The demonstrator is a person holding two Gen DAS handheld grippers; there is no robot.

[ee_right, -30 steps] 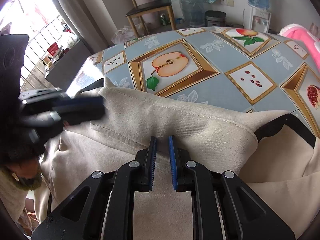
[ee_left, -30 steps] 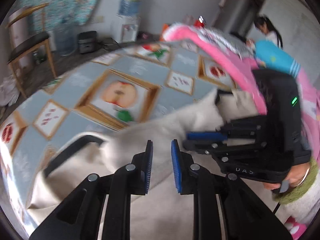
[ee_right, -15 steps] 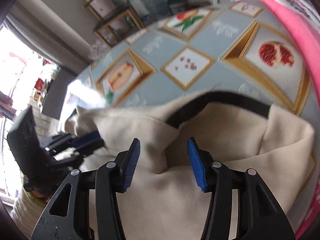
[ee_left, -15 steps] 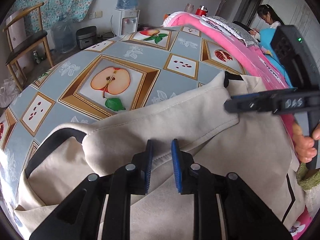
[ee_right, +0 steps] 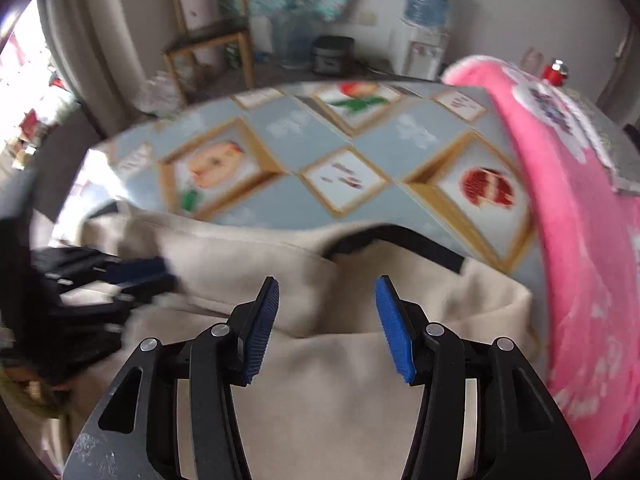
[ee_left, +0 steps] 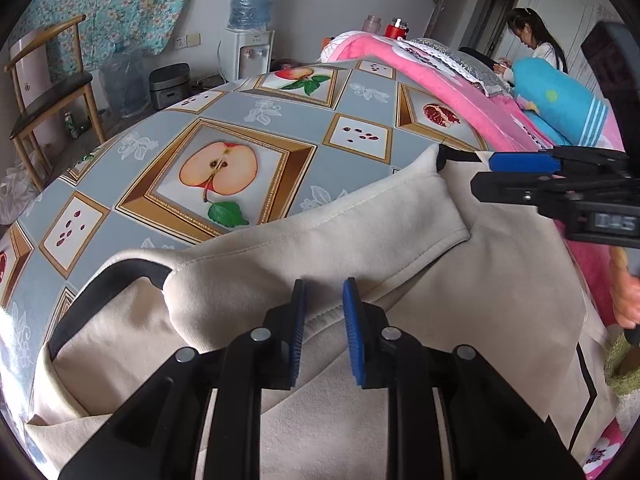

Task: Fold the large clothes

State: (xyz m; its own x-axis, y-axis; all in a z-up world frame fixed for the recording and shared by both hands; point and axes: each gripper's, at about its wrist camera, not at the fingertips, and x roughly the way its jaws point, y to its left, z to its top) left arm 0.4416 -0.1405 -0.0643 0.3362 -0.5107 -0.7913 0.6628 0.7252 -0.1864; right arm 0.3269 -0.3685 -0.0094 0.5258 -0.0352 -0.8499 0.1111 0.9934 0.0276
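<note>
A lived-in room of a home: a table under a fruit-print oilcloth [ee_left: 352, 112] stands beside a pink blanket [ee_left: 452, 84] and a blue pillow [ee_left: 560, 104]. By the far wall are a water dispenser [ee_left: 250, 28], a rice cooker [ee_left: 170, 84] and a wooden chair [ee_left: 48, 96], with floral cloth [ee_left: 112, 4] hung above

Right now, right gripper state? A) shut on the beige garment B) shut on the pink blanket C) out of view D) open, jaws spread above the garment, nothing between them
D: in the right wrist view the right gripper has its blue pads wide apart, with the beige garment lying below them and no fabric pinched between.
</note>
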